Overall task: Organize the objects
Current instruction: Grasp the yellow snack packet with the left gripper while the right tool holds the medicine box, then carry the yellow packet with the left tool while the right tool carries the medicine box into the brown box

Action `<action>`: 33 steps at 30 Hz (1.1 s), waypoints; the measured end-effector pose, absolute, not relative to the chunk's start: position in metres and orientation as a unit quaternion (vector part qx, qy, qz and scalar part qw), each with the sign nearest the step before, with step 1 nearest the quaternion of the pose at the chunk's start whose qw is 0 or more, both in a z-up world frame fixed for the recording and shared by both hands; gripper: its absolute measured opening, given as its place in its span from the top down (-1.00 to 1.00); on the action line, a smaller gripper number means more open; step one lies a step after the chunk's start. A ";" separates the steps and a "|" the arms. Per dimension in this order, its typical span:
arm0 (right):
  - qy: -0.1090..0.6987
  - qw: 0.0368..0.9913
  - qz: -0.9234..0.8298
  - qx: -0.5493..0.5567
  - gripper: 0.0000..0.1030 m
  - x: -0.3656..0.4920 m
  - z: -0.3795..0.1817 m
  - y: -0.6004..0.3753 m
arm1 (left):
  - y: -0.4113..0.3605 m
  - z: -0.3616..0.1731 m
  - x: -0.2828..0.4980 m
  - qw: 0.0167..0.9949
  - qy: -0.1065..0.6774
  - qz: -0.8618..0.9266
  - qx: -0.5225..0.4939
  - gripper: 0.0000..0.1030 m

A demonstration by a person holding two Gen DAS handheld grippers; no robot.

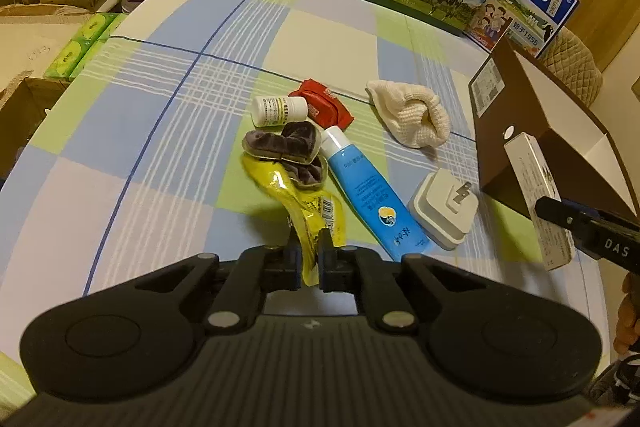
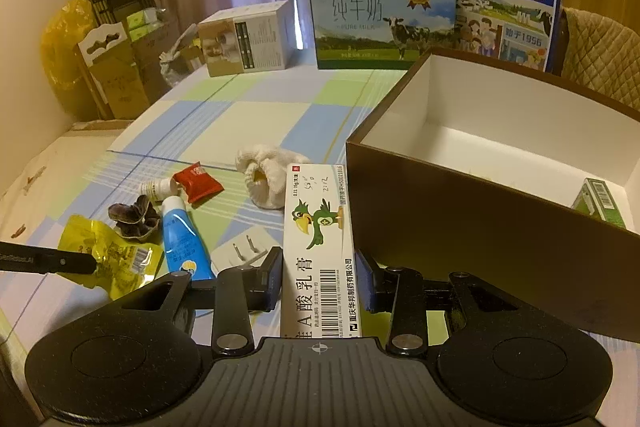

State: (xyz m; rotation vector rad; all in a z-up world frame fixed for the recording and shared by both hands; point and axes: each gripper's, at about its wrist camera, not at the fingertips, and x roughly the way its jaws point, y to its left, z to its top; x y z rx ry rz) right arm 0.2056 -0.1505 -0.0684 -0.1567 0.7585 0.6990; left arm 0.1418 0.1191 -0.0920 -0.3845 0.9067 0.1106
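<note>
Pinching a crinkled yellow snack packet [image 1: 310, 215], the left gripper [image 1: 311, 259] holds it just above the checked cloth [image 1: 180, 115], near a dark scrunchie [image 1: 284, 147] and a blue tube [image 1: 368, 195]. To the right, the right gripper [image 2: 318, 281] clamps a white ointment carton [image 2: 320, 251] beside the brown box [image 2: 460, 227]. Only the right wrist view looks into that box, showing a green carton [image 2: 600, 201] in its near right corner. A white plug adapter [image 1: 444, 209] lies between tube and box.
</note>
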 end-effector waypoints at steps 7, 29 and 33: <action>0.355 0.868 0.341 -0.068 0.32 0.200 -0.058 -0.158 | 0.109 -0.071 0.139 0.893 0.413 0.042 -0.173 0.98; 0.307 0.899 0.313 0.008 0.32 0.214 0.000 -0.192 | 0.032 0.010 0.194 0.928 0.345 -0.052 -0.130 0.98; 0.298 0.911 0.283 0.025 0.32 0.231 0.011 -0.207 | 0.004 0.027 0.216 0.932 0.334 -0.081 -0.115 0.98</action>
